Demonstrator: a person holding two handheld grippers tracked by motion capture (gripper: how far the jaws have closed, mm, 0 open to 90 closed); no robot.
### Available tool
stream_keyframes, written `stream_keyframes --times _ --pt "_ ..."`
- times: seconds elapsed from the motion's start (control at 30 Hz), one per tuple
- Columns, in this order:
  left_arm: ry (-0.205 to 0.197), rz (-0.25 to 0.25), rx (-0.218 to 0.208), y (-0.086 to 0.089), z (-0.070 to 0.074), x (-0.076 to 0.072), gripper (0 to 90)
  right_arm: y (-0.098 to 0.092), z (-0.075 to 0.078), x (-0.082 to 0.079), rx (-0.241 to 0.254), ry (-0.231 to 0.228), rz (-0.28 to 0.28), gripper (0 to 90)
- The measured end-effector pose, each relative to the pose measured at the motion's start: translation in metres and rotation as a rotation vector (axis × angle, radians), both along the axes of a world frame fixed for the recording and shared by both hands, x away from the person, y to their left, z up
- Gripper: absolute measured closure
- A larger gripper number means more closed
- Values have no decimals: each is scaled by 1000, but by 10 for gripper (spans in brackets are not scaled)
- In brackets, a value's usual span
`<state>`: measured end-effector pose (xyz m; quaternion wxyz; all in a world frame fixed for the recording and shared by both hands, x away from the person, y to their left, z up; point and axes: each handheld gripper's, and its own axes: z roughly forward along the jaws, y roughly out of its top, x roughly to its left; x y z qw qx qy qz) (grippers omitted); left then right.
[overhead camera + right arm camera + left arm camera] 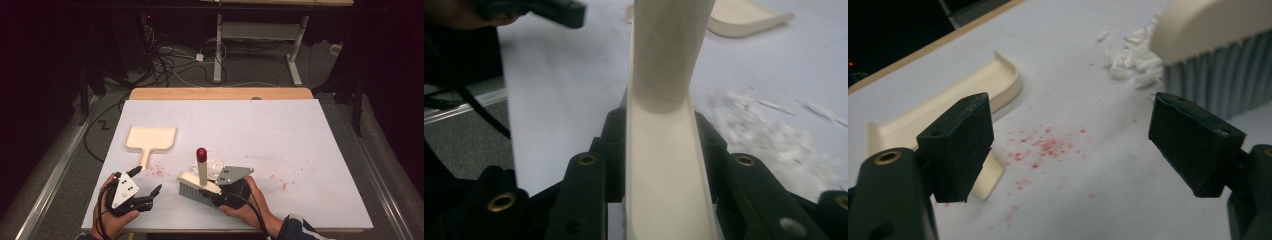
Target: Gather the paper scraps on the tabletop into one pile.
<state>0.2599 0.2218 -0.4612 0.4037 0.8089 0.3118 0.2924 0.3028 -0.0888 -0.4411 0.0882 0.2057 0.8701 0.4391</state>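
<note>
my right gripper [216, 192] clamped on brush [199, 181], near table [300, 150] front edge | my left gripper [145, 186] jaws apart, low by dustpan [150, 139]

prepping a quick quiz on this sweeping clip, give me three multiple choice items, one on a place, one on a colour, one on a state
1. Where does the dustpan lie relative to the brush in the high view?
A. up and to the left
B. to the right
C. under it

2. What colour is the cap on the brush handle?
A. blue
B. red
C. green

3. How does the left gripper stand?
A. shut on the dustpan
B. shut on the brush
C. open, holding nothing

Answers:
1. A, the cream dustpan lies on the white table left of and beyond the brush.
2. B, the handle's tip shows red in the high view.
3. C, the left gripper view shows its jaws wide apart over red crumbs; the right gripper grips the brush.
</note>
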Motion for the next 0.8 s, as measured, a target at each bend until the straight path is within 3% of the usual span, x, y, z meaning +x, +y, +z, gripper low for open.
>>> stream_keyframes --times 0.1,0.17,0.23,0.37,0.6,0.8 --pt "32 -43 37 -15 -4 1 170 -10 3 9 -18 -12 -38 678" --pt "33 -71 53 -25 -3 2 170 -16 5 15 -19 -1 -51 678" --pt "28 -97 62 -33 -3 3 170 -22 11 18 -25 -29 -69 678" --pt "37 -118 82 -39 -6 2 170 -42 27 19 3 -48 -58 677" --pt "54 -113 90 -36 -9 2 170 -97 53 8 -1 -93 -42 677" --pt "62 -116 108 -38 -11 2 170 -142 53 -13 -62 -84 -43 677"
